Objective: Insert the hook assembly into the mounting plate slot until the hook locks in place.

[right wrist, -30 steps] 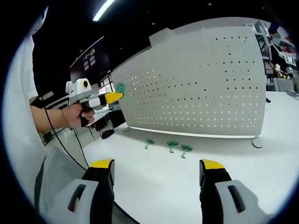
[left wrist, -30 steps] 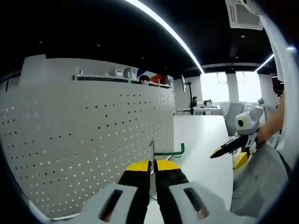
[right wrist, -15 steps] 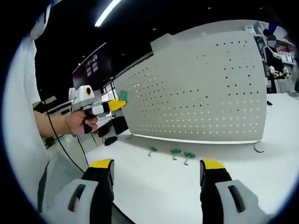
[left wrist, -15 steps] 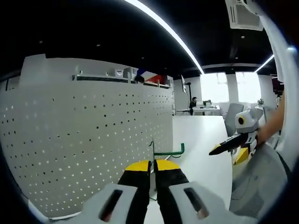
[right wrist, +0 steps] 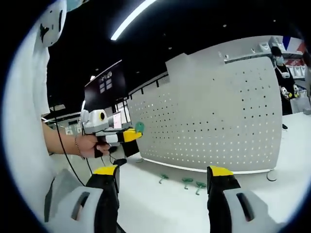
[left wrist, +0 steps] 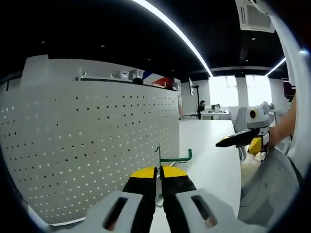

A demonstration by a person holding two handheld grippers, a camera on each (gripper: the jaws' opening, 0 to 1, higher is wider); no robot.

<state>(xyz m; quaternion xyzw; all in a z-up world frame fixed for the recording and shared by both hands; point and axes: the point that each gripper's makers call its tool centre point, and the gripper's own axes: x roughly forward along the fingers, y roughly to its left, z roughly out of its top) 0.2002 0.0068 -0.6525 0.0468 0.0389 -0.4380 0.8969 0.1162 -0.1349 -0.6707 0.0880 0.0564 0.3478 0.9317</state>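
Left gripper (left wrist: pixel 158 171) jaws clamped on the green wire hook with metal backplate (left wrist: pixel 176 158), beside the white perforated pegboard panel (left wrist: pixel 92 150). Right gripper (right wrist: pixel 165 172) jaws wide apart, holding nothing; three green hooks (right wrist: pixel 186 182) lie on the white table (right wrist: pixel 160 204).

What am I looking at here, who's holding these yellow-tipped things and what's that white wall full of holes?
A person holds one hand-held gripper in each hand; a camera rides on each. In the left gripper view, the left hand-held gripper is shut on a green hook beside the perforated white board; the right hand-held gripper appears at the right. In the right gripper view, the right one's jaws stand open and empty, and three more green hooks lie on the white table before the board.
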